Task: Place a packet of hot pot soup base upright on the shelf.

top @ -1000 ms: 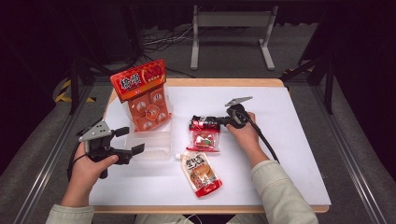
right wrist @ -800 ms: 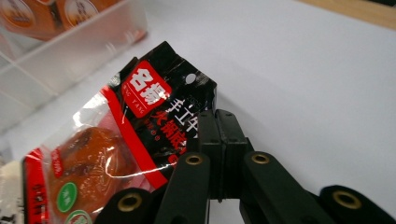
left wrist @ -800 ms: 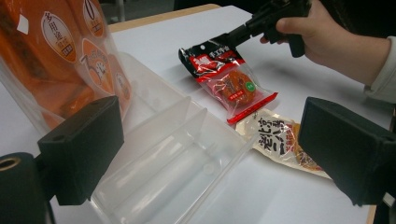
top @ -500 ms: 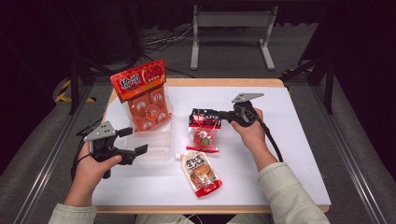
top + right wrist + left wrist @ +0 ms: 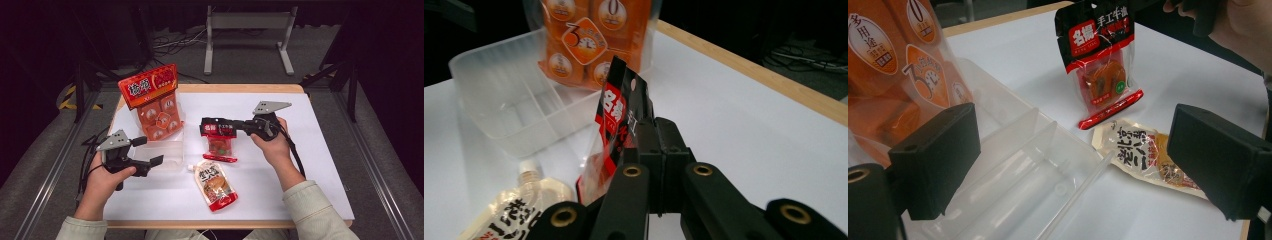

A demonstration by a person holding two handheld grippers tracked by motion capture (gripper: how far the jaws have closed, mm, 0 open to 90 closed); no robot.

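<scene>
Your right gripper [image 5: 218, 126] is clamped fully closed on the black header of the red-and-black snack packet [image 5: 219, 140]. In the right gripper view the jaws meet on that top edge, beside the hang hole, and the packet [image 5: 616, 135] stands on edge between them. From the high view the packet hangs below the jaws, over the white table [image 5: 310, 165] at mid-table; whether its red bottom strip rests on the surface cannot be told.

Your left gripper [image 5: 145, 156] is held wide open, with nothing between its jaws. In the left gripper view both black pads stand far apart, framing the clear plastic tray [image 5: 1038, 165]. The packet [image 5: 1100, 60] sits well beyond them, upright.

The tray [image 5: 167, 152] lies just past your left jaws. The large orange bag [image 5: 155, 105] stands in its far end. The spouted pouch [image 5: 216, 184] lies flat on the table, just below the held packet, apart from both grippers.
</scene>
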